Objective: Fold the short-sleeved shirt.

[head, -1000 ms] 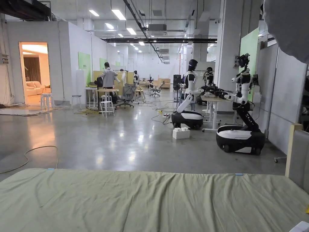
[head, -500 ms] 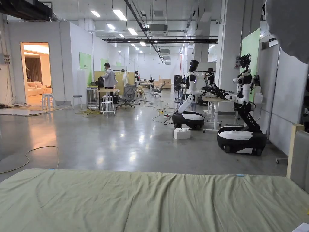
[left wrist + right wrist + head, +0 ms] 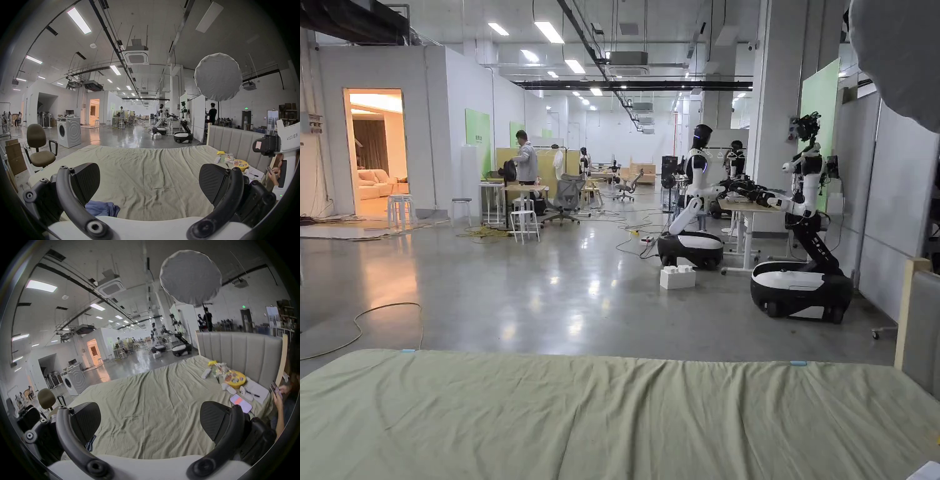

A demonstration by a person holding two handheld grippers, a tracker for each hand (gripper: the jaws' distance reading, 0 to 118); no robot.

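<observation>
Only readable thing I can spot is on the right gripper (image 3: pixel 288 142) as it shows up in the left gripper view — its white body has "kit23 右手" printed on it. Everything else — wall signs, packets on the bed — is too small or blurry.

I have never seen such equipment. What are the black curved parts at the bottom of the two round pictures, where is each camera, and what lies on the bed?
Those are the jaws of two hand-held grippers. One camera rides on the left gripper, one on the right gripper, and one sits on the person's head. Both grippers stand open and hold nothing. They point over a bed with a green sheet. A blue cloth, perhaps the shirt, lies at the near edge. A bowl and a phone lie near the headboard.
</observation>
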